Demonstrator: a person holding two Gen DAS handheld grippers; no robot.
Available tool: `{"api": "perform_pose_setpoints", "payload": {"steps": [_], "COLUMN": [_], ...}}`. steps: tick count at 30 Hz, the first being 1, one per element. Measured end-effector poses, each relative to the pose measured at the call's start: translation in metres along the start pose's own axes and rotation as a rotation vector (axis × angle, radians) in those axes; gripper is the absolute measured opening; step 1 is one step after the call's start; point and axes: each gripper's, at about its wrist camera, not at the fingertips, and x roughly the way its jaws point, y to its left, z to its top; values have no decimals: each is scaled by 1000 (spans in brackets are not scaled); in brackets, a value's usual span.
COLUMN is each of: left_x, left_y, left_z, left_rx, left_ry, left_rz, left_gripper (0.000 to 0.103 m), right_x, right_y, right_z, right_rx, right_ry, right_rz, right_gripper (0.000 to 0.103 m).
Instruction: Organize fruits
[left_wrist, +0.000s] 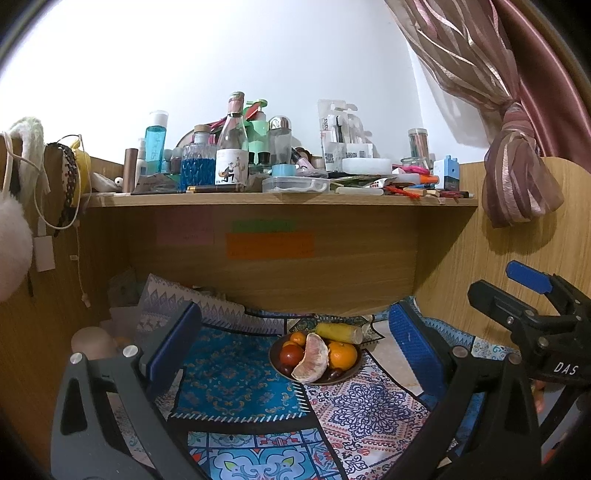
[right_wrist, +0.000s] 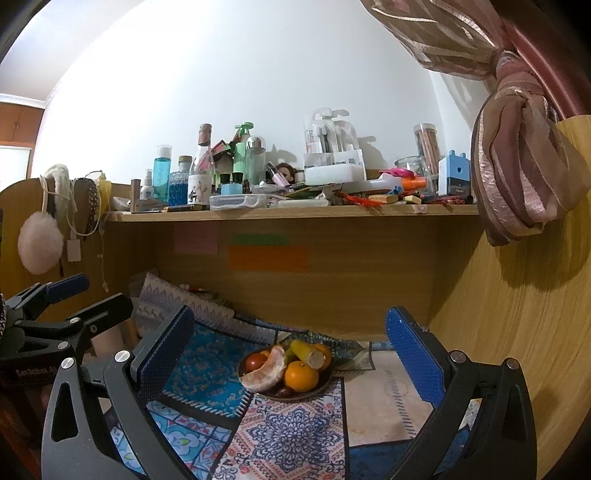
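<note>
Ahead, between the wide-spread blue pads of the left gripper (left_wrist: 291, 350), a dark bowl (left_wrist: 282, 369) sits on the patterned cloth (left_wrist: 236, 384), holding oranges (left_wrist: 342, 355), a peeled pomelo wedge (left_wrist: 312, 357), a red fruit (left_wrist: 291, 355) and a banana (left_wrist: 338, 332). The right gripper (right_wrist: 291, 354) likewise stands wide, empty, with the bowl just beyond its fingertips.

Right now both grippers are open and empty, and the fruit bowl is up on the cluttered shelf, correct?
Not quite. Both the left gripper and the right gripper are open and empty, but the fruit bowl sits on the patterned cloth on the desk below the shelf, as both wrist views show.
</note>
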Motion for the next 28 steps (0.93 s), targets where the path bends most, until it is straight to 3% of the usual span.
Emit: {"api": "perform_pose_setpoints", "payload": {"steps": [28], "left_x": [11], "left_y": [-7], "left_z": [0], "left_rx": [5], "left_ry": [23], "left_rz": [-33], "left_gripper": [103], "right_x": [8], "right_y": [-7], "right_z": [-1], "right_rx": [23], "right_ry": [14], "right_rz": [8], "right_gripper": [103]}}
